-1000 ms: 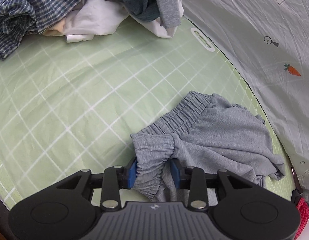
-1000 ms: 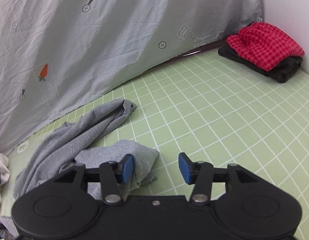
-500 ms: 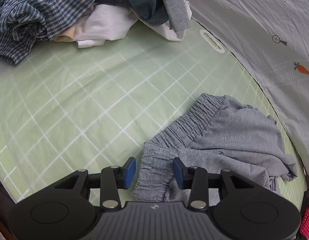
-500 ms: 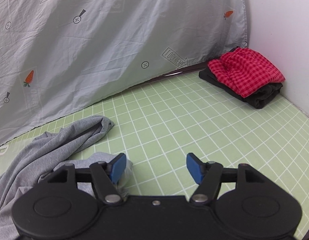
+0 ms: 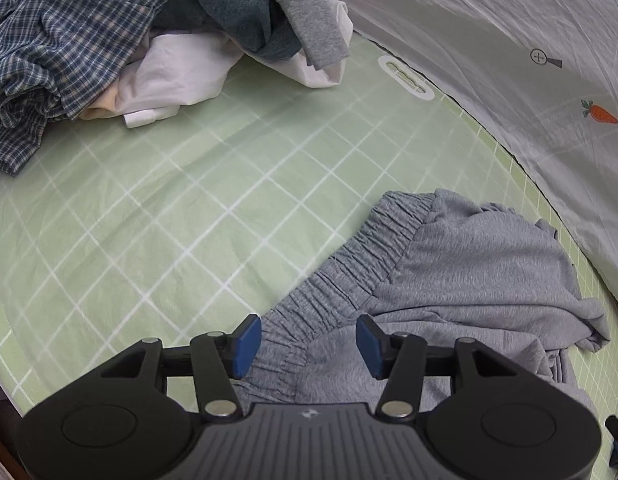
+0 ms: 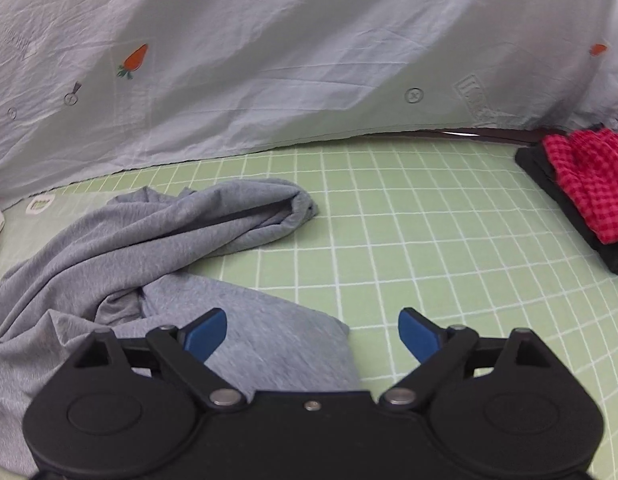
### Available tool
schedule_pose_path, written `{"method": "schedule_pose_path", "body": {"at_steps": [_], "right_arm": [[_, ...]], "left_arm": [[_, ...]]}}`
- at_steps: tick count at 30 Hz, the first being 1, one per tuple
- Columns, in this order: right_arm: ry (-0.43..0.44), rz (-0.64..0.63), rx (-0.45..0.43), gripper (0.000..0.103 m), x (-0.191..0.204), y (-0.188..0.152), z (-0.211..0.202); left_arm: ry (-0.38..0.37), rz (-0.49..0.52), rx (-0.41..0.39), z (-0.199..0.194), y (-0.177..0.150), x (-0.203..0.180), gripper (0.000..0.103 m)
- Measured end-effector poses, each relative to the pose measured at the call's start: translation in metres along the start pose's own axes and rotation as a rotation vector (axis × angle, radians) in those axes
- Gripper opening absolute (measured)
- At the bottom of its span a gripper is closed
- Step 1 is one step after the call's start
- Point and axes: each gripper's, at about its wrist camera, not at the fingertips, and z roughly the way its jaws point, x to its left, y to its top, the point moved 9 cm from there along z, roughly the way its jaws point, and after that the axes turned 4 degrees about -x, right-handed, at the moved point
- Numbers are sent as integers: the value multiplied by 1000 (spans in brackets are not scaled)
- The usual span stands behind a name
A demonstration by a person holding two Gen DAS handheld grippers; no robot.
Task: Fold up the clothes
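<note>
In the left wrist view, the left gripper (image 5: 308,340) pointed down over the grey shorts (image 5: 461,272), which lay crumpled on the green checked sheet (image 5: 157,208). Its jaws were opening. The elastic waistband (image 5: 349,276) of the shorts ran between the two blue pads (image 5: 245,340), but the pads did not press on the cloth; there was a gap on both sides. At the far side of the sheet was a pile of other clothes: a blue plaid shirt (image 5: 49,52), a white garment (image 5: 181,76), a dark teal garment (image 5: 237,12) and a grey sleeve (image 5: 309,12). A pale grey cloth with carrot prints (image 5: 509,60) hung behind the sheet on the right.

In the right wrist view, the right gripper (image 6: 313,334) was above the other end of the grey shorts (image 6: 149,248). Its jaws were opening and stood wide apart. A flat part of the grey fabric lay under the left pad and between the jaws, but nothing was clamped. One rolled leg of the shorts (image 6: 265,208) reached toward the hanging cloth (image 6: 309,60). In the far right corner, a folded red checked garment (image 6: 589,184) rested on a folded black garment (image 6: 549,188), well apart from the shorts.
</note>
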Motion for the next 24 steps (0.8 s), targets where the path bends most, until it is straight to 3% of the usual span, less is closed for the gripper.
{"method": "schedule_pose_path", "body": {"at_steps": [7,10,13,15,17,21,24], "right_arm": [[150,-292,104,93,86,11,66],[168,-414,118,93,110,6,80],[121,-475,150,75,113,0,91],[175,-425,169,60,111,-1,93],[229,-366,183,27,107,-2,91],[172,-360,146,2,88,-5,82],[94,-320,125,3,57,-6,75]], "left_arm": [[80,180,59,30,-21,-20,64],[111,230,82,40,-26,-23,66],[136,262,90,45,-28,-25,68],[146,278,90,47,-28,-26,69],[155,294,90,48,-28,-27,71],[160,281,89,50,-28,-22,78],[150,251,89,51,-28,-17,83]]}}
